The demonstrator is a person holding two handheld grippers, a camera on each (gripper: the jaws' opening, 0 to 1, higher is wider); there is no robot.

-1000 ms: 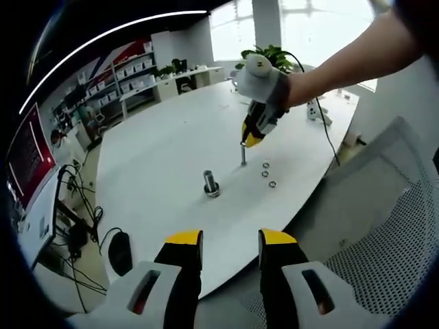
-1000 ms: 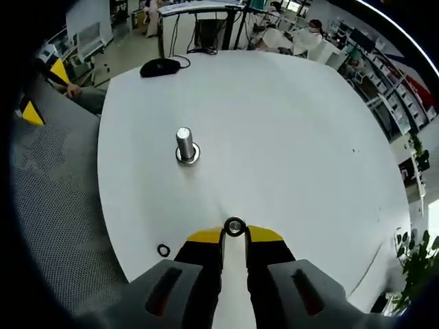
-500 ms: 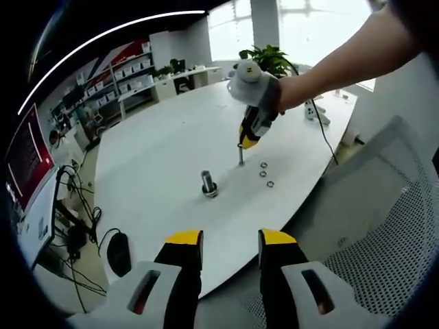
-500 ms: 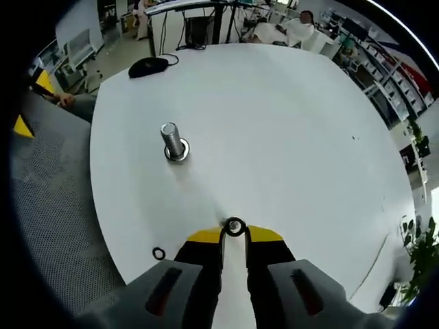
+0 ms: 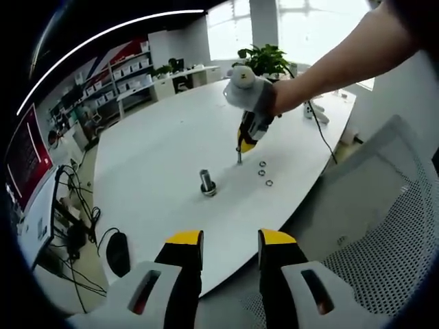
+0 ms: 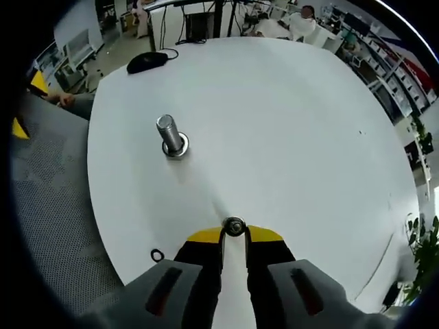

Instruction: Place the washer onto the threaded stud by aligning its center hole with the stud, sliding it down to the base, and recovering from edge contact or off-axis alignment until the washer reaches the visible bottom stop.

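Fingers [image 6: 209, 241] on my right gripper [image 6: 234, 236] are pinched on the washer [image 6: 234, 225], hanging above the white worktop [image 6: 295, 137]. Threaded stud [image 6: 169, 136] stands upright around 11 o'clock from it, well apart. Left gripper [image 5: 230, 241] has its fingers apart with nothing in them. Two spare washers [image 5: 265, 177] lie near the stud.

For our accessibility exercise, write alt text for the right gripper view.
The right gripper pinches a washer between its yellow-tipped jaws above a white table. A threaded stud stands upright ahead to the left, and a spare washer lies near the table's edge.
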